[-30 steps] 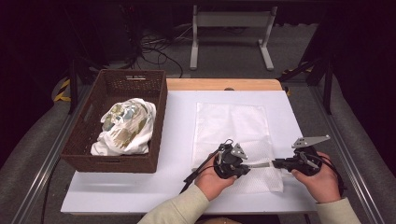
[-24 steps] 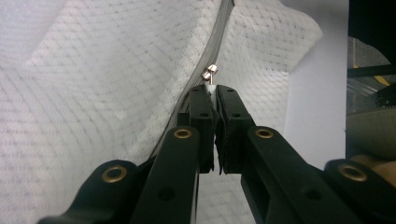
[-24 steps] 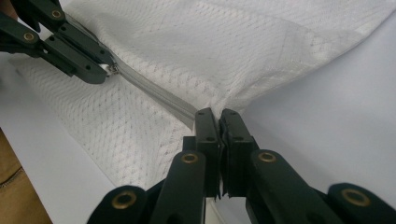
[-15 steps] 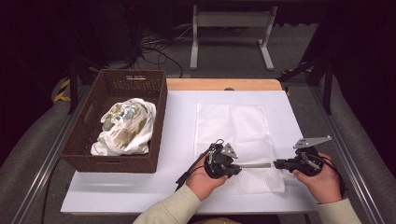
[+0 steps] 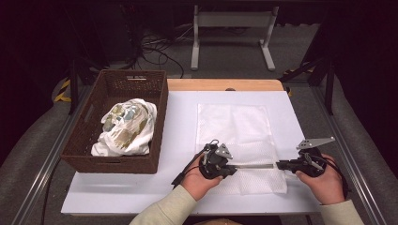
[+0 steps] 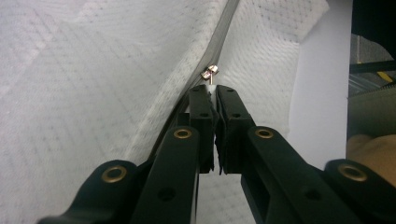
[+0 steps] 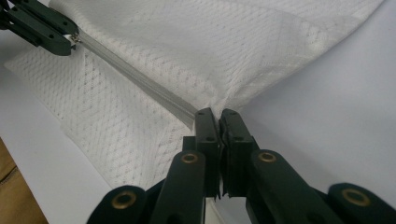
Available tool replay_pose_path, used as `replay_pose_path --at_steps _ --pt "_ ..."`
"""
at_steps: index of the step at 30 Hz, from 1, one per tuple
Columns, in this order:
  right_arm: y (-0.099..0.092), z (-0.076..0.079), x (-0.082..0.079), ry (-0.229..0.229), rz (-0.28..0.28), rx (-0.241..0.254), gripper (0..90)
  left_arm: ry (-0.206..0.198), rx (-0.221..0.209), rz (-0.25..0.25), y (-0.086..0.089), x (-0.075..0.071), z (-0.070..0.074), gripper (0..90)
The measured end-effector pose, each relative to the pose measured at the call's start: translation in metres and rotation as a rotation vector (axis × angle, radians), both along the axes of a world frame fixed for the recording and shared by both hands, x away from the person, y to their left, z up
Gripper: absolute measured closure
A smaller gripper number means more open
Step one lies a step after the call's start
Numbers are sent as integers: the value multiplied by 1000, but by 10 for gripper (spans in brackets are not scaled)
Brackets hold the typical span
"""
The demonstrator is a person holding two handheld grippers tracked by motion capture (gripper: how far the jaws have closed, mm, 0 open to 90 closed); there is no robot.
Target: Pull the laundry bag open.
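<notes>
White tabletop with a dark floor and cables behind it, seen in the high view. Wicker basket sits at the left of the frame and holds a crumpled printed cloth.

White mesh laundry bag lies flat at centre-right of the table, well apart from the basket. Its zipper runs as a grey line across the lower part of the bag, between the two grippers.

Left gripper, lower centre of the high view: jaws pressed together on the zipper pull, which shows as a small metal piece just above the jaw tips in the left gripper view. Bag fabric is lifted into a ridge along the zipper line there.

Right gripper, lower right of the high view: jaws pressed together, pinching the bag's edge at the end of the zipper. In the right gripper view the fabric puckers at the jaw tips, and the left gripper appears at the upper left corner.
</notes>
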State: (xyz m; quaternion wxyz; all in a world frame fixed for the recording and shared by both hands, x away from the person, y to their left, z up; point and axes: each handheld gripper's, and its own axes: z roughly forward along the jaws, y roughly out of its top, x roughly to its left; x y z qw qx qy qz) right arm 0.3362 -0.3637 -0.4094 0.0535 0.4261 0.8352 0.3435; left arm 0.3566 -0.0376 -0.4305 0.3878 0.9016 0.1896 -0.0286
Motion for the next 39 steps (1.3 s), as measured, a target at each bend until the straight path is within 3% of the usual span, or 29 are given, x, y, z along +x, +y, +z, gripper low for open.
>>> replay_pose_path --at_steps 17,34,39 --pt "-2 -3 0 13 -1 2 873 11 9 23 34 -2 0 865" --pt "-5 -8 2 32 -6 -2 872 13 40 24 53 0 1 865" --pt "-5 -9 2 39 -1 0 871 30 44 30 61 -1 0 865"
